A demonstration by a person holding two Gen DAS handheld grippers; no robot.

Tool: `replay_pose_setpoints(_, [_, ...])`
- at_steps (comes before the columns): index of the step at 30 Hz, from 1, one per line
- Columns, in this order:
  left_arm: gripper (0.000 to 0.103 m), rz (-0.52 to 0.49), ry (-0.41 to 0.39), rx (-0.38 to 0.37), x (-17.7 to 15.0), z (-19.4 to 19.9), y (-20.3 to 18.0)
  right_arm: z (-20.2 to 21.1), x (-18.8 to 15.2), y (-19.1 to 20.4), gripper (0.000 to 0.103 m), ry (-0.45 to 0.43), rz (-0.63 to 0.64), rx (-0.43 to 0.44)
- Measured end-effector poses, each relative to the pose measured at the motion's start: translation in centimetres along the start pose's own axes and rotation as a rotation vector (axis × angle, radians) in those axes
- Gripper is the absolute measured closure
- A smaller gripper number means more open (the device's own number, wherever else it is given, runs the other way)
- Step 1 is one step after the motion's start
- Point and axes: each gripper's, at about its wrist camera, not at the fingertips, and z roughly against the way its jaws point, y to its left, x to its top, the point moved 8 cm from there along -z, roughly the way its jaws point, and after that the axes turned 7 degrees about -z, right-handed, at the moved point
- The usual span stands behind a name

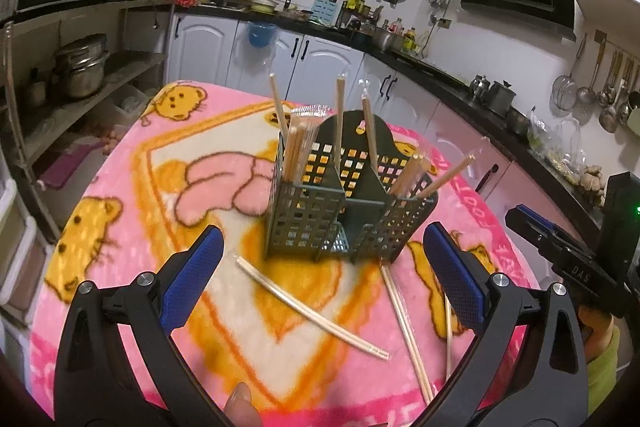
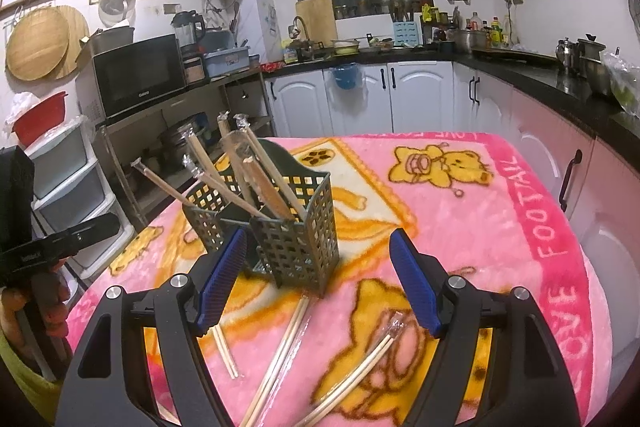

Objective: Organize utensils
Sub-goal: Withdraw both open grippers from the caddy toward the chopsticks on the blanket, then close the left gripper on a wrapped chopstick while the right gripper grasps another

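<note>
A dark green grid utensil holder (image 1: pixel 308 219) stands on the pink blanket and holds several wrapped chopstick pairs upright. My left gripper (image 1: pixel 323 231) is open just in front of it, with nothing between its blue pads. A wrapped chopstick pair (image 1: pixel 312 311) lies on the blanket below the holder, and two more lie to its right (image 1: pixel 404 323). In the right wrist view my right gripper (image 2: pixel 318 233) is open close to the holder (image 2: pixel 296 247), its left pad near the front wall. Loose chopstick pairs (image 2: pixel 280 355) (image 2: pixel 352 375) lie beneath it.
The pink cartoon blanket (image 2: pixel 500 227) covers the table. White cabinets and a black counter with pots run behind and to the right. A shelf with a microwave (image 2: pixel 138 79) stands to the left. The other gripper shows at each view's side edge.
</note>
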Motion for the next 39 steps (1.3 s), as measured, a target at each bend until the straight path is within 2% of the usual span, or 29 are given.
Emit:
replay_pose_setpoints(18, [0.011, 0.001, 0.109, -0.010, -4.7, -0.7, -0.1, -0.1, -2.9, 0.1, 0.032, 0.054, 0.001, -0.007])
replay_pose_setpoints(30, [0.011, 0.042, 0.187, 0.032, -9.0, -0.4, 2.3, -1.1, -4.3, 0.4, 0.032, 0.093, -0.004, 0.001])
replay_pose_setpoints(39, [0.011, 0.031, 0.235, 0.041, -11.9, -0.1, 2.6, -1.7, -5.2, 1.3, 0.032, 0.116, 0.008, 0.013])
